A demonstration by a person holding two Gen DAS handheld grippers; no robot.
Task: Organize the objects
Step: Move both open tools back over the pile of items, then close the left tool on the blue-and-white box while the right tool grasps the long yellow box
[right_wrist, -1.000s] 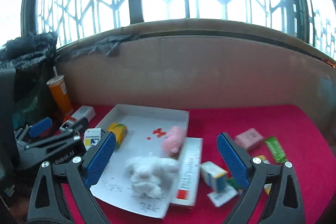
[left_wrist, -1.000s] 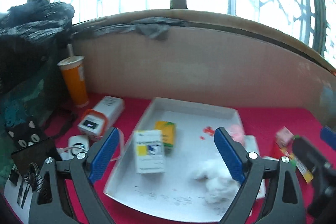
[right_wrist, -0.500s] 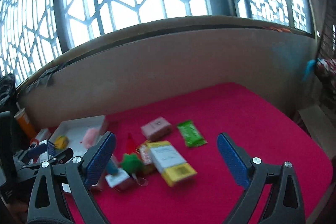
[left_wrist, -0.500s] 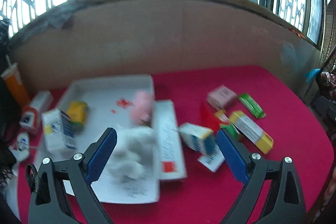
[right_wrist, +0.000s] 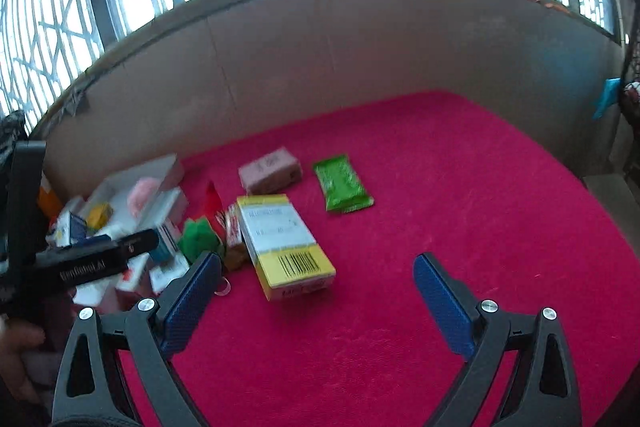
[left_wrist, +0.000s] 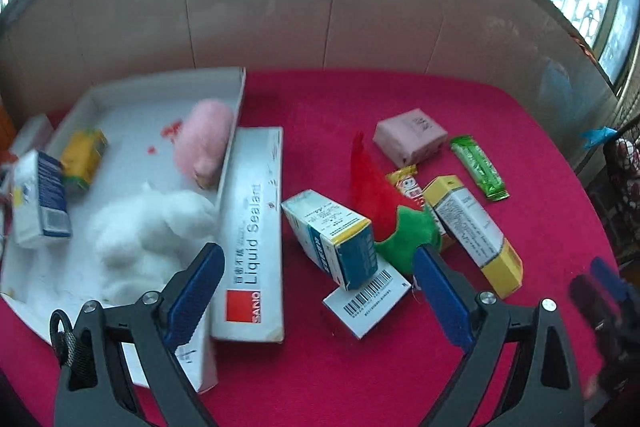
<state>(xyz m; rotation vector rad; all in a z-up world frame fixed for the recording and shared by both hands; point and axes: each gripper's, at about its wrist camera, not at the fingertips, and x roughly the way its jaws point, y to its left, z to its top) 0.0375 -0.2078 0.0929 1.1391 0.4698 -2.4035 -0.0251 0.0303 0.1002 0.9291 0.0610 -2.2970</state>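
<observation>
Both grippers hang empty with jaws spread wide above the red worktop (left_wrist: 360, 367): the left gripper (left_wrist: 316, 291) over a teal-and-yellow box (left_wrist: 332, 231) beside the white tray (left_wrist: 240, 95), the right gripper (right_wrist: 316, 291) near a long yellow-ended box (right_wrist: 286, 243) and green packet (right_wrist: 340, 187).

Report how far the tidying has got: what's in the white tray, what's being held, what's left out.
Done: the white tray holds a pink plush, white fluffy toy, yellow box and blue-white box. In hand: nothing; the left gripper and right gripper have open, empty jaws. Left: Liquid Sealant box, pink packet, green sachet, yellow-white box.
</observation>
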